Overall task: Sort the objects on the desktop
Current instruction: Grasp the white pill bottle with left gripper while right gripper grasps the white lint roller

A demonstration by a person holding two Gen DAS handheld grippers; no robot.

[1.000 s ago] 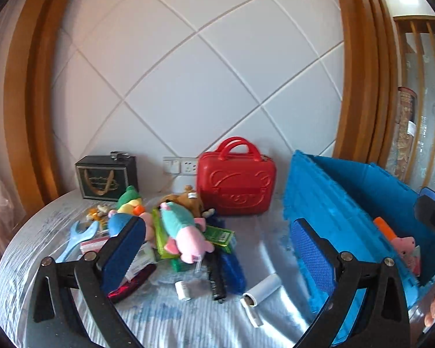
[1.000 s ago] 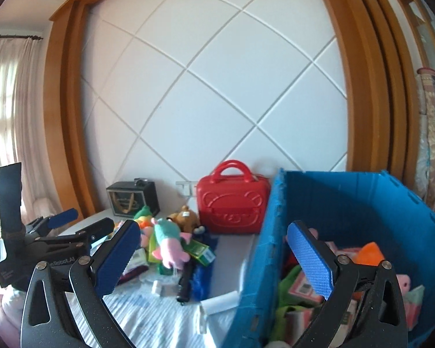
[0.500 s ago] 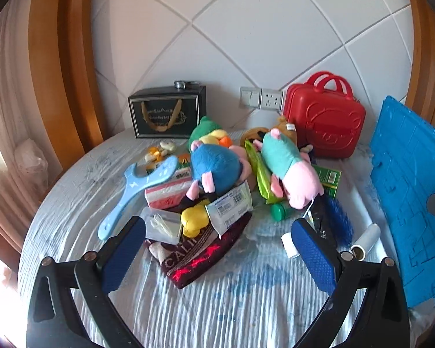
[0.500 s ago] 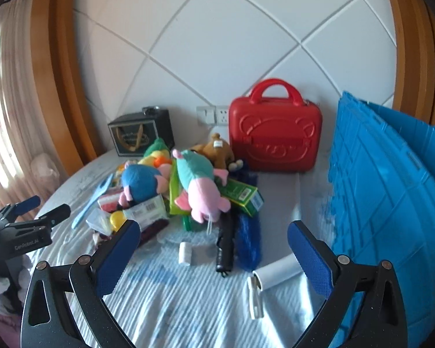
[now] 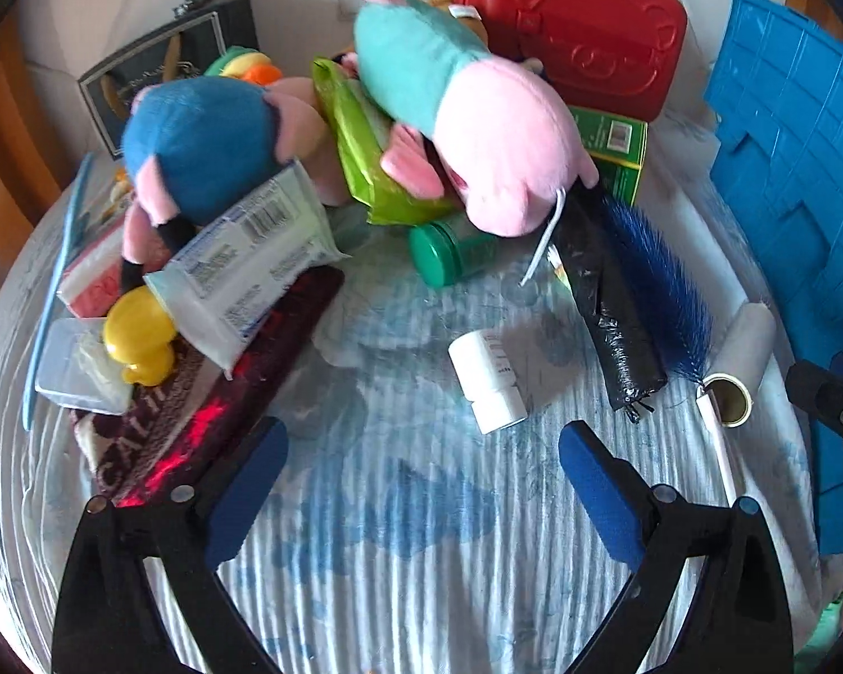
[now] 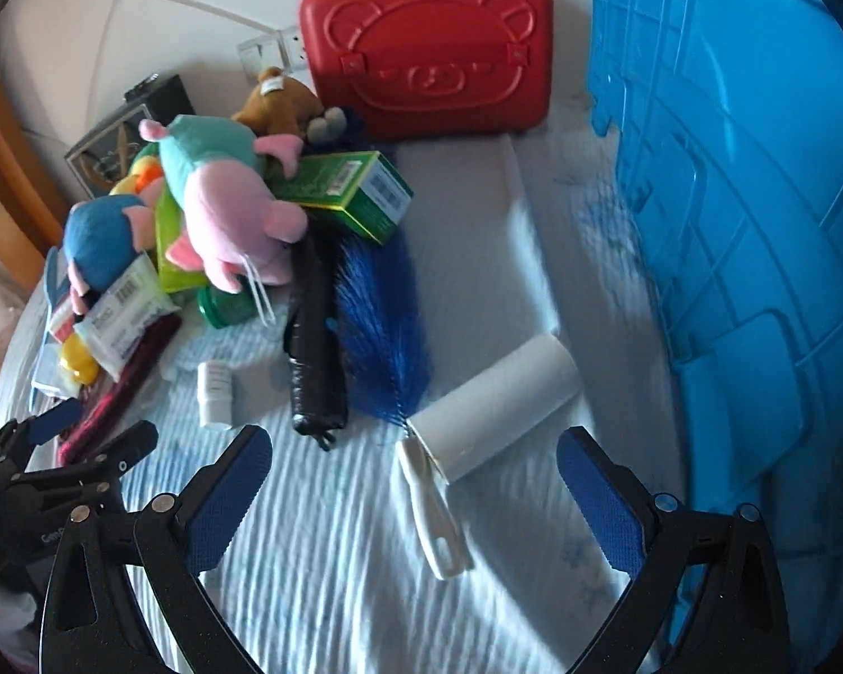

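White lint roller (image 6: pixel 492 407) flat on striped cloth (image 6: pixel 337 561), beside blue brush (image 6: pixel 385 314).

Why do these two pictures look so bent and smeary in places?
Left wrist view: the lens bows the table edge and darkens the corners; the pig plush is slightly smeared. Right wrist view: the blue crate bulges and blurs, and sunlight stripes the cloth beside the lint roller.

Right claw (image 6: pixel 413 483) agape over lint roller (image 6: pixel 492 407) (untouched).
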